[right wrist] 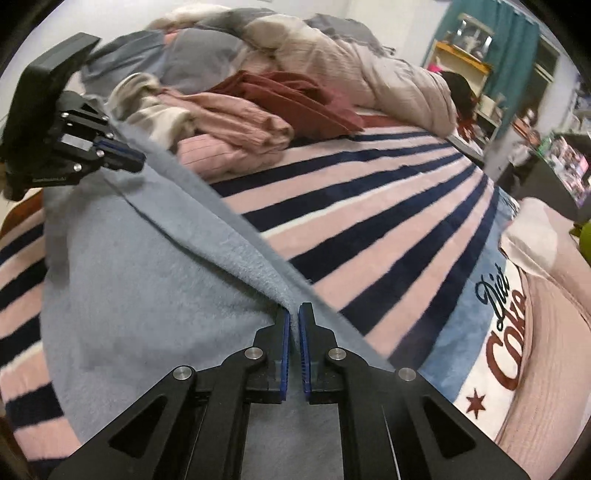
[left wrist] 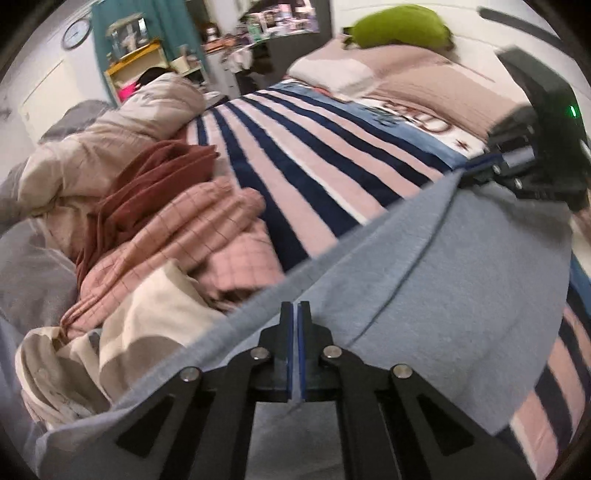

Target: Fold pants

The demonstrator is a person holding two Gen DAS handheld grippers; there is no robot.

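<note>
Below, both grippers grip one edge of the blue-grey pants (left wrist: 461,288). The left gripper (left wrist: 294,308) has its jaws pressed together on the cloth's edge, with no gap visible between the blue pads; the right gripper (right wrist: 294,314) has its jaws nearly together, a thin fold of the fleecy cloth pinched between them. Each gripper appears in the other's view: the right gripper at the far right of the left wrist view, the left gripper at the upper left of the right wrist view, both at the same taut edge.

Surface: the pants hang from that edge over a striped blanket (left wrist: 295,162) of navy, pink and white bands that covers a bed. Beyond the right jaws, to their right, the blanket ends in a blue and white panel with red and dark lettering and a red star (right wrist: 476,402). Past that panel lie pinkish-beige pillows (left wrist: 402,70), with a green cushion (left wrist: 399,26) behind them.

Ahead and left of the left jaws sits a heap of clothes: a pink checked garment (left wrist: 192,236), a rust-brown garment (left wrist: 155,177), a cream and tan piece (left wrist: 147,332), and a bunched beige quilt (left wrist: 122,136) farther off.

Room: pale walls, a round wall clock (left wrist: 75,33), a teal curtain (right wrist: 517,40), a yellow shelf unit (left wrist: 136,62) and cluttered dark furniture (right wrist: 561,170) at the far side; details there are blurred.
</note>
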